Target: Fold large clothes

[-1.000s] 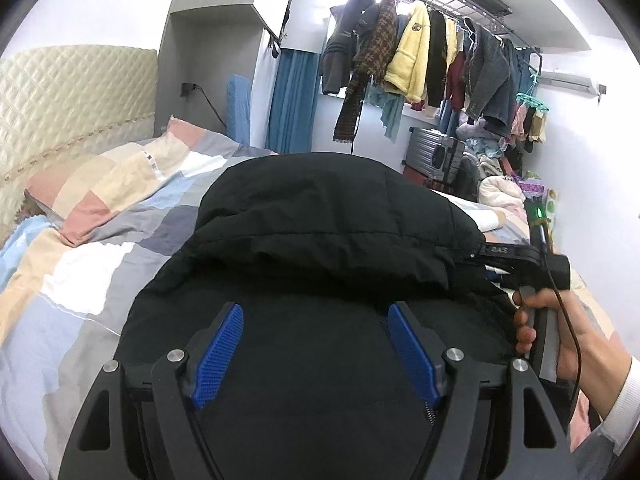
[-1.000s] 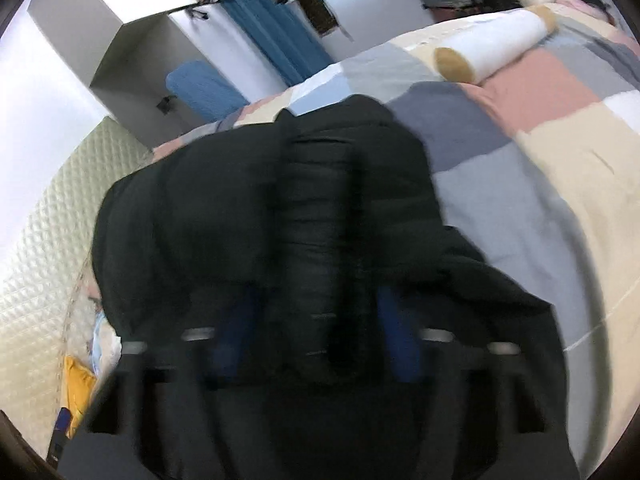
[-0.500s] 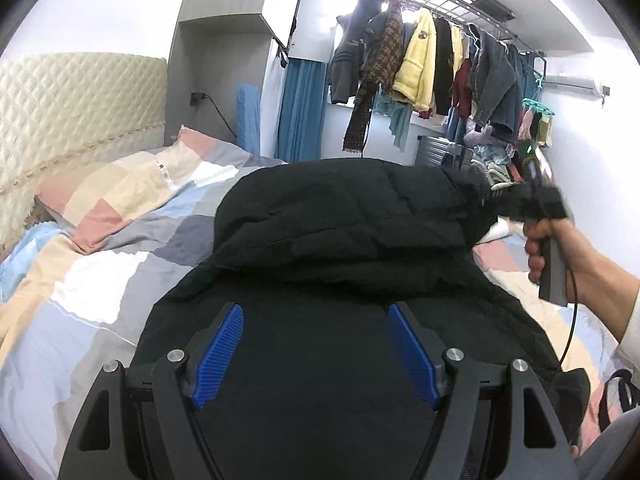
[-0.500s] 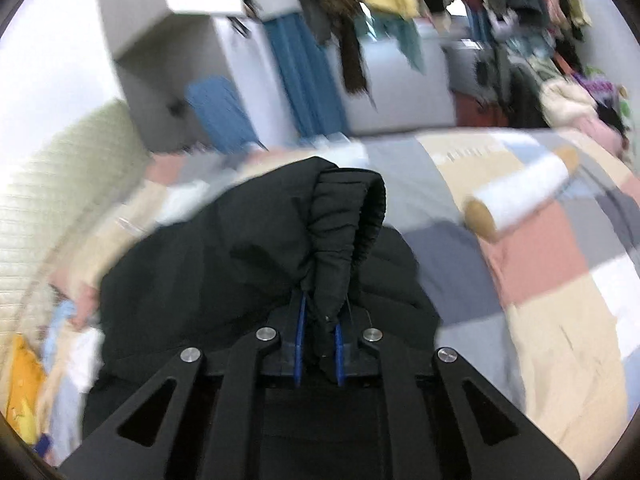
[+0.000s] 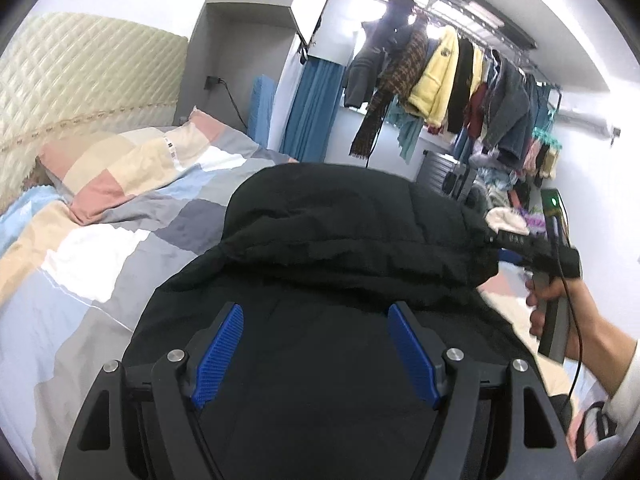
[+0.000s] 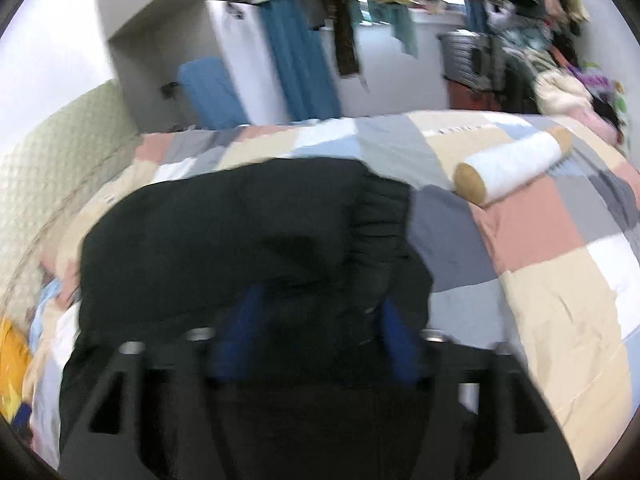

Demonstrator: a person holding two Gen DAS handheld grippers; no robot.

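Observation:
A large black padded jacket (image 5: 340,240) lies on the patchwork bed, its top part folded over the body. My left gripper (image 5: 316,320) is open, its blue pads (image 5: 218,350) spread just above the jacket's lower part, holding nothing. In the left wrist view the right gripper (image 5: 494,238) sits at the fold's right end, held by a hand. In the blurred right wrist view my right gripper (image 6: 320,312) has its blue pads (image 6: 394,334) spread apart over the jacket (image 6: 240,240), open.
A patchwork quilt (image 6: 540,264) covers the bed. A pillow (image 5: 120,168) lies by the padded headboard (image 5: 60,92). A white bolster (image 6: 512,168) lies on the bed's far right. A rail of hanging clothes (image 5: 460,80) and a suitcase (image 5: 444,168) stand beyond.
My right gripper was shut on the jacket's cuff half a second ago; now its jaws are spread and the cuff lies down on the jacket. The left gripper stayed open and nearly still.

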